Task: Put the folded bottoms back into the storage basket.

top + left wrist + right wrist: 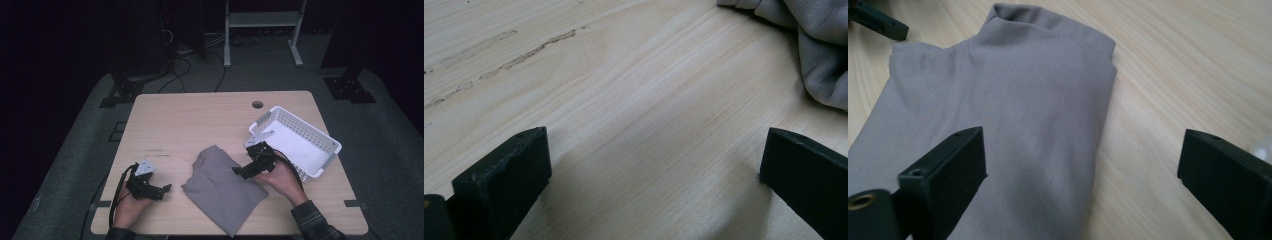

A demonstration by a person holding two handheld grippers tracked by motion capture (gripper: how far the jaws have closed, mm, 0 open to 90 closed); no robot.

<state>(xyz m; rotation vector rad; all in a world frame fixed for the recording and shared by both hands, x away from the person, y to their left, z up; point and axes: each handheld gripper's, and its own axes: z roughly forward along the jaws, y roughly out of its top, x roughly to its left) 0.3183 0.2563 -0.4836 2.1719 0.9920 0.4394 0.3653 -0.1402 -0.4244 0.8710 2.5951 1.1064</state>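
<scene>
Both hands sit at the near edge of the table (200,107) from above: the left gripper (165,188) rests on bare wood, well apart from the grey cloth (222,187), and the right gripper (235,170) hovers at the cloth's right edge, a white basket (320,140) just behind it. Along the left gripper, jaws stand wide over bare wood, the cloth (819,45) off at the upper right. Along the right gripper, jaws gape wide, nothing pinched; the folded cloth (1013,115) lies under the left jaw.
</scene>
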